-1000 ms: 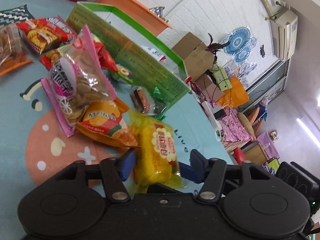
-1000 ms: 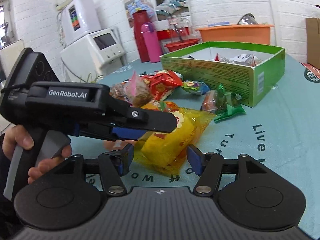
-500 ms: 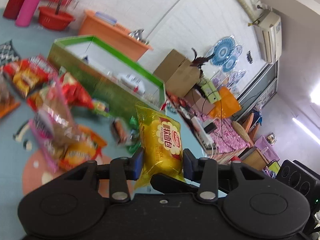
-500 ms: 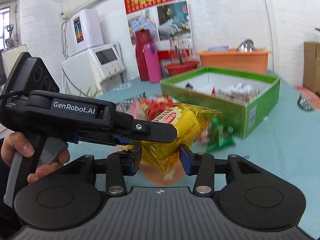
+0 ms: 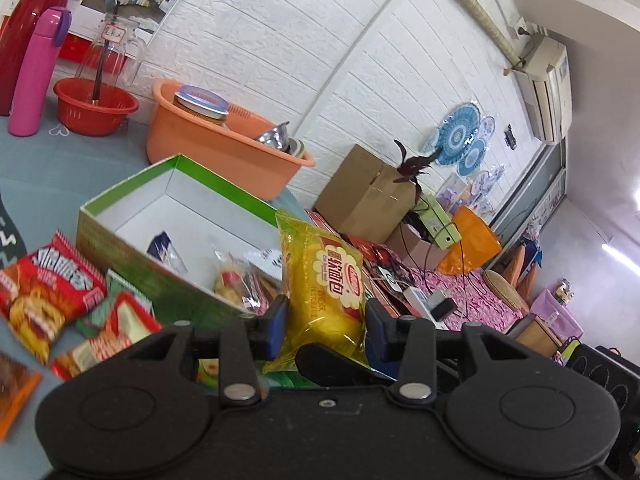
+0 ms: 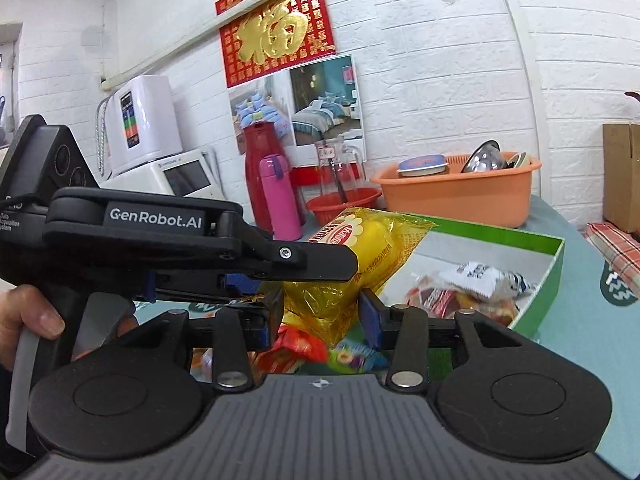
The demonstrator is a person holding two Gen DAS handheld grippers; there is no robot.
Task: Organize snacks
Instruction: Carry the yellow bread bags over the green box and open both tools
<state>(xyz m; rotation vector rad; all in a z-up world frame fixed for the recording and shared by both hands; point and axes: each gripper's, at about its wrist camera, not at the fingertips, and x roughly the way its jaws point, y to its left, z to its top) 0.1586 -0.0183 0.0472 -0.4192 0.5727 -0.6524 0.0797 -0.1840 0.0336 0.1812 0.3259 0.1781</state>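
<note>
In the left wrist view, at far left, a red basin holds a clear glass jug with a small paper label, its writing too small to read. Right of it an orange tub carries a lidded jar and metal bowls. Centre left, the green box, white inside, has a few wrapped snacks lying in its near corner. Loose red snack bags lie at lower left on the table. At lower centre the left gripper is clamped on the yellow bread packet, which stands upright above the box edge and bears red Chinese writing.

In the right wrist view, the left gripper's body at centre left reads "GenRobot.AI". The right gripper has its blue pads against the same packet's lower end, its jaws having just narrowed onto it. Upper centre hangs a red wall calendar with a gold character. At right the box holds several wrappers, print unreadable
</note>
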